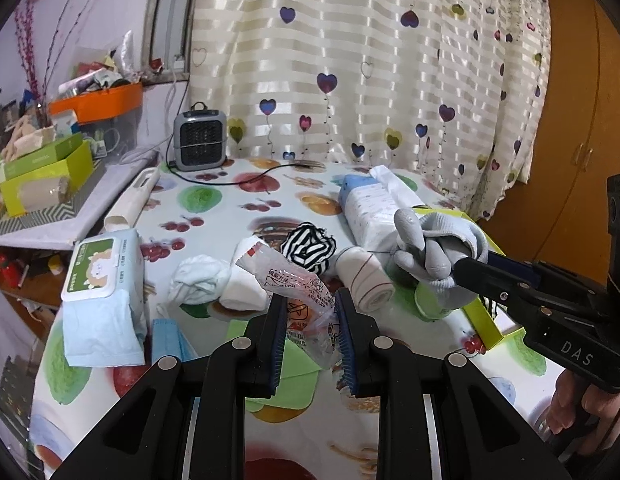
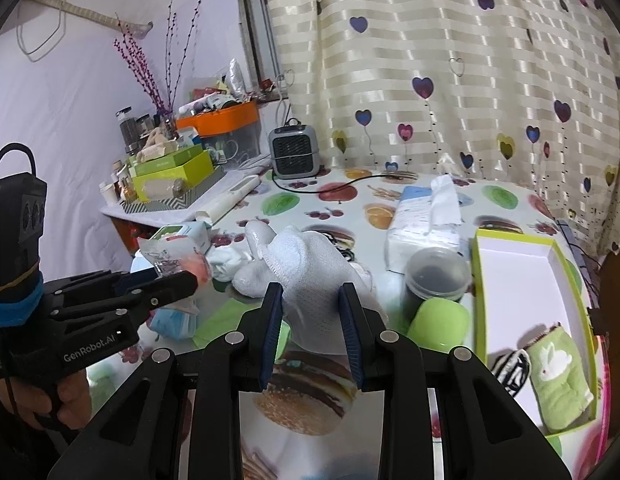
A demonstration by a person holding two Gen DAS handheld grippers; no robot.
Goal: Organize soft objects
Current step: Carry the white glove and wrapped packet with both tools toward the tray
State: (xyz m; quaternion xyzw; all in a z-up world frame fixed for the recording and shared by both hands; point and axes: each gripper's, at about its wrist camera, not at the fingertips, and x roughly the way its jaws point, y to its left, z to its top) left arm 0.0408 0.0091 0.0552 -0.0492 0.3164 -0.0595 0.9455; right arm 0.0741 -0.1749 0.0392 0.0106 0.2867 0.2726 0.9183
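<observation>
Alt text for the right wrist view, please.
The right gripper has its jaws closed on a white work glove above a fruit-print table. At left, the left gripper holds a clear plastic packet; an open green-edged box sits right.

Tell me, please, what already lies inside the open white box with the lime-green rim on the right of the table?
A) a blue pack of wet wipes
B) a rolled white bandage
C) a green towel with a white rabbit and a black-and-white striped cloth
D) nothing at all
C: the right wrist view shows the green rabbit towel and the striped cloth lying in the lime-rimmed box.
</observation>
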